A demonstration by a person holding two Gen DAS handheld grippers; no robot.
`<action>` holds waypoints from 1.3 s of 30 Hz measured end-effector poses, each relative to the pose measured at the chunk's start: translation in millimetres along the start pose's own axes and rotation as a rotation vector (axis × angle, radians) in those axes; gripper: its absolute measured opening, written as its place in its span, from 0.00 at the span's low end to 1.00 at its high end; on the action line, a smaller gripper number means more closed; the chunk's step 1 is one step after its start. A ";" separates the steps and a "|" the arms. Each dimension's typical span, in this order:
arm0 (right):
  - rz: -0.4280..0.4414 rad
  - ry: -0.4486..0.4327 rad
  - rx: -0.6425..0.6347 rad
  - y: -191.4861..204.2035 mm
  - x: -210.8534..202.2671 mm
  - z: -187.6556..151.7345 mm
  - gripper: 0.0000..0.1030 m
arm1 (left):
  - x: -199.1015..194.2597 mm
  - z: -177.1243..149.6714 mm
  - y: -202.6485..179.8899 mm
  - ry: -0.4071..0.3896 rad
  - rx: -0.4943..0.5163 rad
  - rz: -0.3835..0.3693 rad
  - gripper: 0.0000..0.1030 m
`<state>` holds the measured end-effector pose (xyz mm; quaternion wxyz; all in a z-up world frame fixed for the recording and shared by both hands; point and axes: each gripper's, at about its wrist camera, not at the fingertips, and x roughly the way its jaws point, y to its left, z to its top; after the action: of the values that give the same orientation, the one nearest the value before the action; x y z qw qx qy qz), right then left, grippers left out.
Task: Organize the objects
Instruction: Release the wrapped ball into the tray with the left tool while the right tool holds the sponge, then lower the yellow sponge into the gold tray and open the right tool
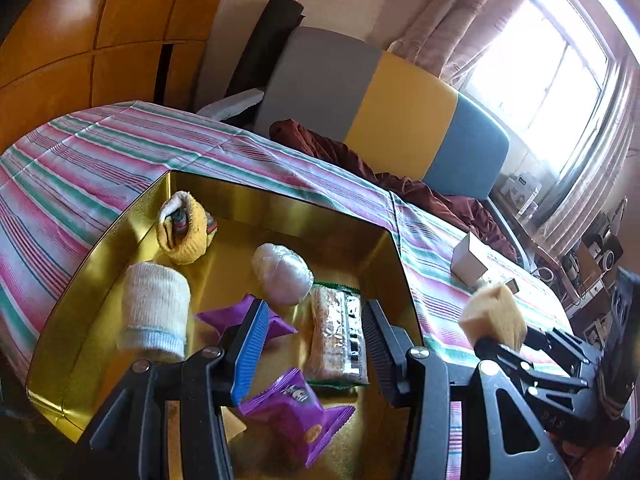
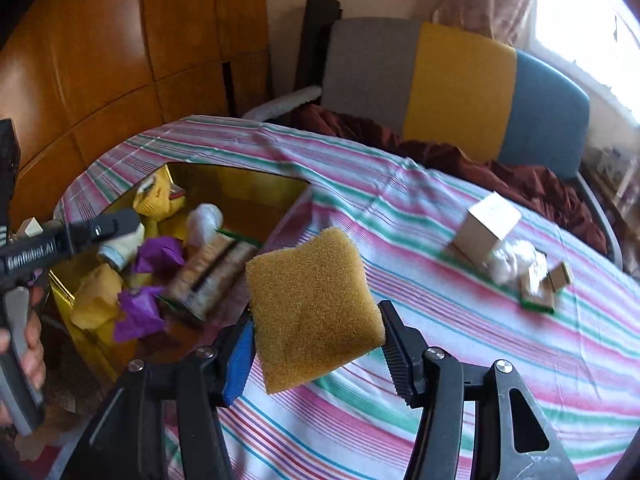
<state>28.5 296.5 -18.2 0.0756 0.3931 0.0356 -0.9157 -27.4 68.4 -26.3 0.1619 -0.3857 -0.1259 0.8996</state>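
Fingers (image 2: 394,350) of the right gripper (image 2: 316,344) were clamped on a yellow-brown sponge (image 2: 314,306), holding it in the air above the striped cloth (image 2: 440,320) on the desk, just right of the gold tray (image 2: 256,188). From the left wrist view the same sponge (image 1: 494,318) showed at the tip of that gripper (image 1: 500,340), beside the tray's right wall (image 1: 384,264).

Over the tray hung the left gripper (image 1: 316,344), its fingers (image 1: 250,350) spread wide with nothing between them. Below them lay a cracker packet (image 1: 338,338), two purple snack packs (image 1: 296,412), a clear plastic-wrapped ball (image 1: 282,274), a white rolled sock (image 1: 154,316) and a yellow rolled sock (image 1: 184,232) at the far left corner.

Farther right on the cloth stood a small white box (image 2: 486,228), with a crumpled clear wrapper (image 2: 512,260) touching it and a few small packets (image 2: 540,286) just beside that. Behind the desk stood a grey, yellow and blue chair (image 2: 460,80) with dark red fabric (image 2: 500,172) heaped on it.
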 end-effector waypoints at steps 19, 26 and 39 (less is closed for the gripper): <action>0.048 0.015 -0.063 52.0 54.0 57.9 0.56 | -10.3 -11.5 23.1 -0.011 -0.057 -0.005 0.47; 0.062 0.106 -0.059 56.4 97.9 76.2 0.57 | -14.3 -11.3 22.2 -0.016 -0.060 -0.019 0.47; 0.040 0.083 -0.028 53.5 117.5 95.2 0.83 | -12.6 -14.2 21.3 -0.005 -0.068 -0.025 0.47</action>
<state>-110.5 218.9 -38.2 0.0978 0.4300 0.0439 -0.8964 -12.9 45.4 -35.1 0.1596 -0.3870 -0.1615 0.8937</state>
